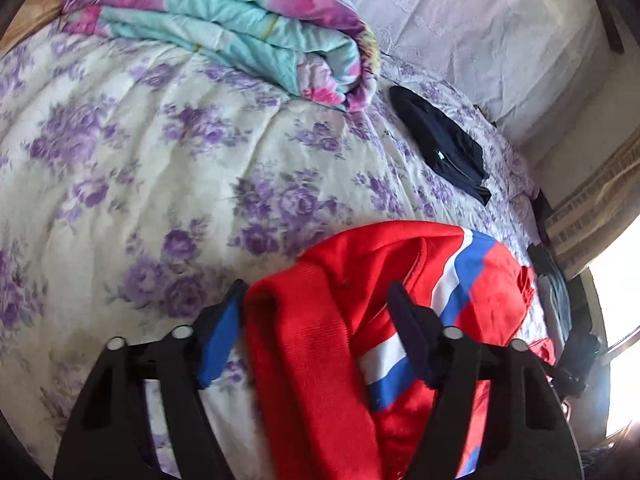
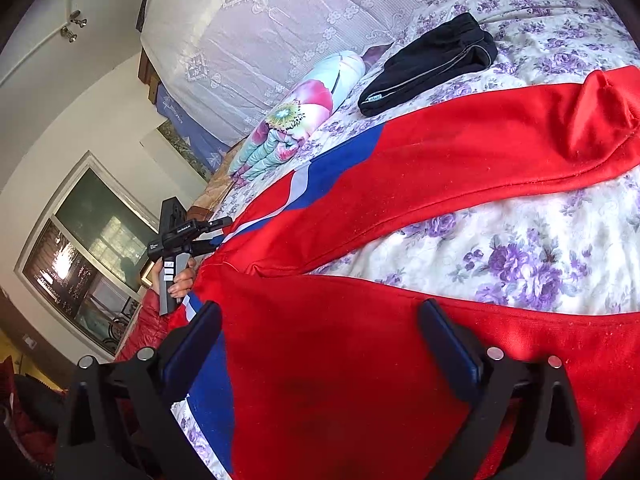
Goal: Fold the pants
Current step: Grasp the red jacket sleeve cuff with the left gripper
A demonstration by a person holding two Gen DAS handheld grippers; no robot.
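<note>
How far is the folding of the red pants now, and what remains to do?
Done: the black pants already lie folded on the bedspread. In hand: the red pants lie with both legs apart; a bunched edge sits between the left hand-held gripper fingers, though contact is unclear. The right hand-held gripper is wide open over one leg. Left: apparently every fold.

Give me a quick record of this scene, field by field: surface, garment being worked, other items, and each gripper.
surface: floral bedspread
garment: red pants with blue and white stripe, spread out
other items: folded black garment; rolled floral quilt
left gripper: around a bunched red fold, pads not clearly pressing
right gripper: wide open over red fabric
</note>
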